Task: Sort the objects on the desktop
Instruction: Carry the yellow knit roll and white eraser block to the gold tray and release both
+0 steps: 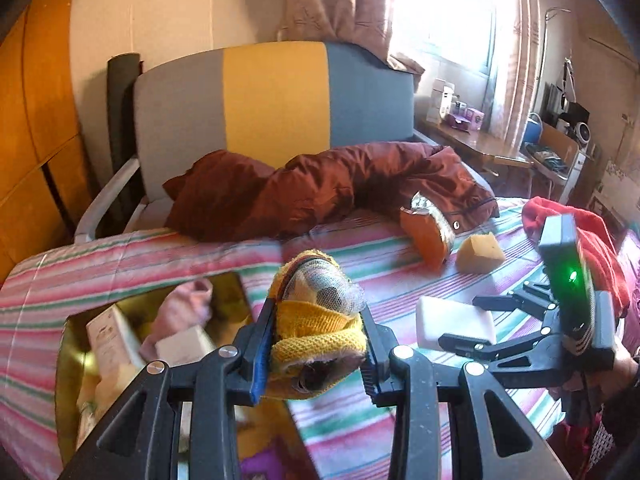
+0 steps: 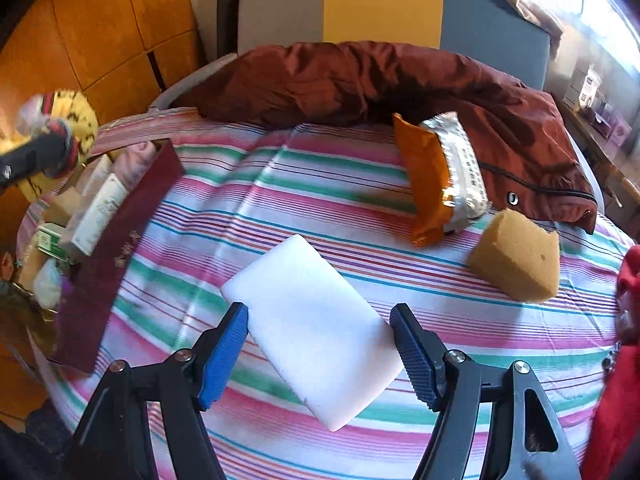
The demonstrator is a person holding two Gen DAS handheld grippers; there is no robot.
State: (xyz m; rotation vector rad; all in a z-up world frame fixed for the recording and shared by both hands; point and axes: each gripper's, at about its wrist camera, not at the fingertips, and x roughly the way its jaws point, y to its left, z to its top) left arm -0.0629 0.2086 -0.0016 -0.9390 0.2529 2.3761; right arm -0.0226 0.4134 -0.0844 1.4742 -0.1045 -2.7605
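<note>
My left gripper (image 1: 316,344) is shut on a yellow knitted cloth bundle (image 1: 316,312) and holds it above the right edge of an open box (image 1: 68,344) that holds small cartons and a pink cloth. The bundle also shows in the right wrist view (image 2: 60,128) at far left. My right gripper (image 2: 320,344) is open, its jaws on either side of a white foam block (image 2: 316,328) that lies on the striped cloth (image 2: 240,208). In the left wrist view the right gripper (image 1: 460,320) reaches the same block (image 1: 452,320).
A yellow sponge (image 2: 516,256) and an orange snack bag (image 2: 436,184) lie on the striped cloth beyond the block. A dark red jacket (image 2: 360,80) lies at the back before a chair (image 2: 384,0). The box's maroon wall (image 2: 116,240) stands at left. Red cloth (image 2: 628,280) lies at right.
</note>
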